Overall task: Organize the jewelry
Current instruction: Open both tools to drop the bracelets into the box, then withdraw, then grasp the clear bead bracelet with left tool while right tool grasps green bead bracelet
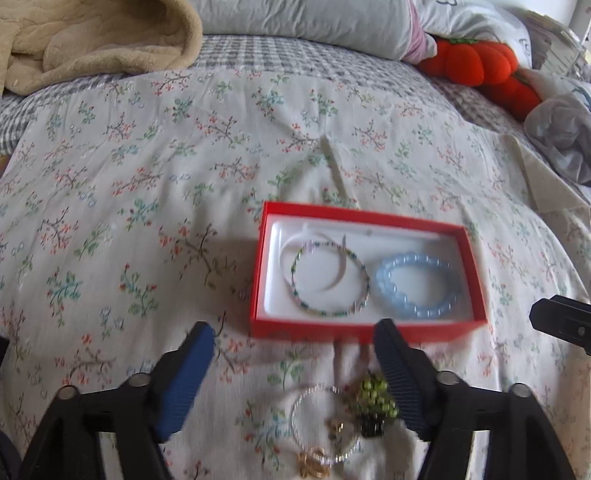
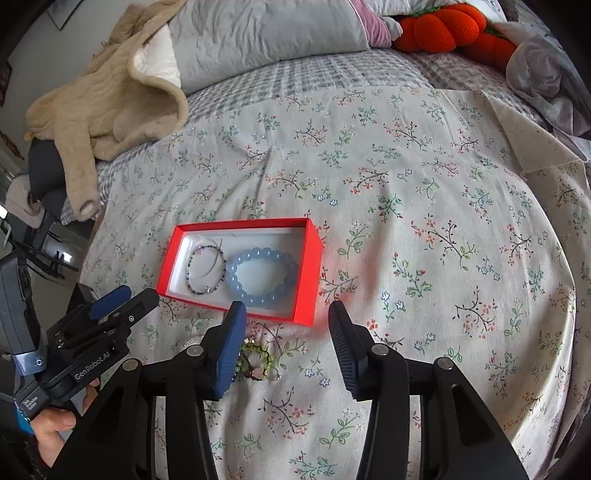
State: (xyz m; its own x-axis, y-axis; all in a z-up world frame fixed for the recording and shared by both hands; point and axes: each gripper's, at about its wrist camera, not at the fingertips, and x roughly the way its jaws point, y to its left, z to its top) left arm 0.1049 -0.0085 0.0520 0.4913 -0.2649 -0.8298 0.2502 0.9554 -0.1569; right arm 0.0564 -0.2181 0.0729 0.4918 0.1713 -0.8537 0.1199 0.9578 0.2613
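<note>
A red box (image 1: 369, 330) with a white lining lies on the floral bedspread; it also shows in the right wrist view (image 2: 308, 266). Inside lie a thin multicoloured bead bracelet (image 1: 330, 278) (image 2: 206, 269) and a chunky light-blue bead bracelet (image 1: 415, 282) (image 2: 260, 277). In front of the box lie a clear bead bracelet with gold charms (image 1: 325, 428) and a green bead piece (image 1: 373, 402) (image 2: 255, 360). My left gripper (image 1: 295, 336) is open above these loose pieces. My right gripper (image 2: 286, 314) is open, just right of the green piece.
A beige blanket (image 1: 92, 40) lies at the back left, grey pillows (image 1: 295, 22) behind, an orange plush (image 1: 476, 62) at the back right. The left gripper body (image 2: 92, 332) and the hand holding it show in the right wrist view.
</note>
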